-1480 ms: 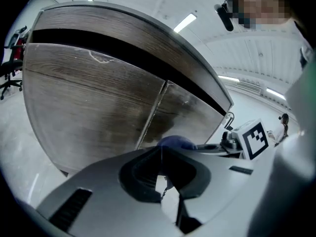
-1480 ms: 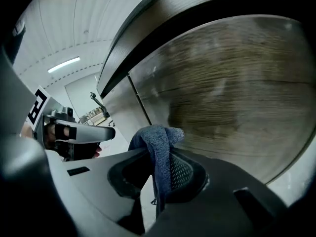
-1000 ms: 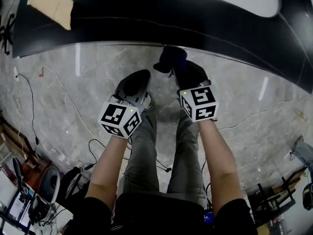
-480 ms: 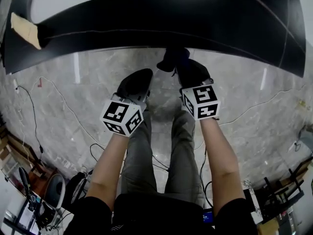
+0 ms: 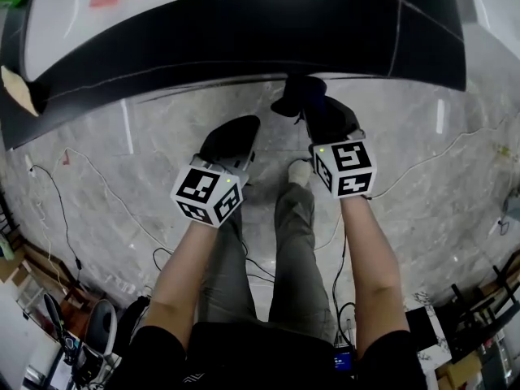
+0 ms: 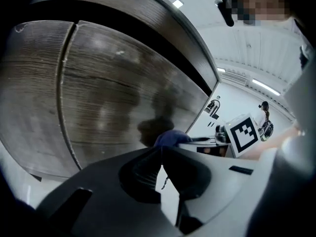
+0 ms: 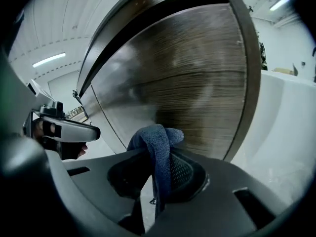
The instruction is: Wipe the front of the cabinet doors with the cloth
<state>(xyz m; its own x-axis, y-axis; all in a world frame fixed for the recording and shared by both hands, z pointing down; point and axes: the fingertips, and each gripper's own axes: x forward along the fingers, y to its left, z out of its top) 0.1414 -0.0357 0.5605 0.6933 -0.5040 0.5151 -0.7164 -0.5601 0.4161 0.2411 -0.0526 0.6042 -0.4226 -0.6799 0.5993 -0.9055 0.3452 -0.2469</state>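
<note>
In front of the dark cabinet doors [image 5: 244, 39], the right gripper [image 5: 309, 108] is clamped on the blue cloth [image 7: 157, 142], with a bunched wad poking out past the jaw tips toward the wood-grain door face. The cloth is very near the door; can't confirm contact from any view. The left gripper [image 6: 160, 154] has its jaws pressed together with nothing between them, and it sits just beside the right one. Progress: the door face shows hazy smudges and no clear wiped streaks, so most of the wiping likely remains, across both doors.
</note>
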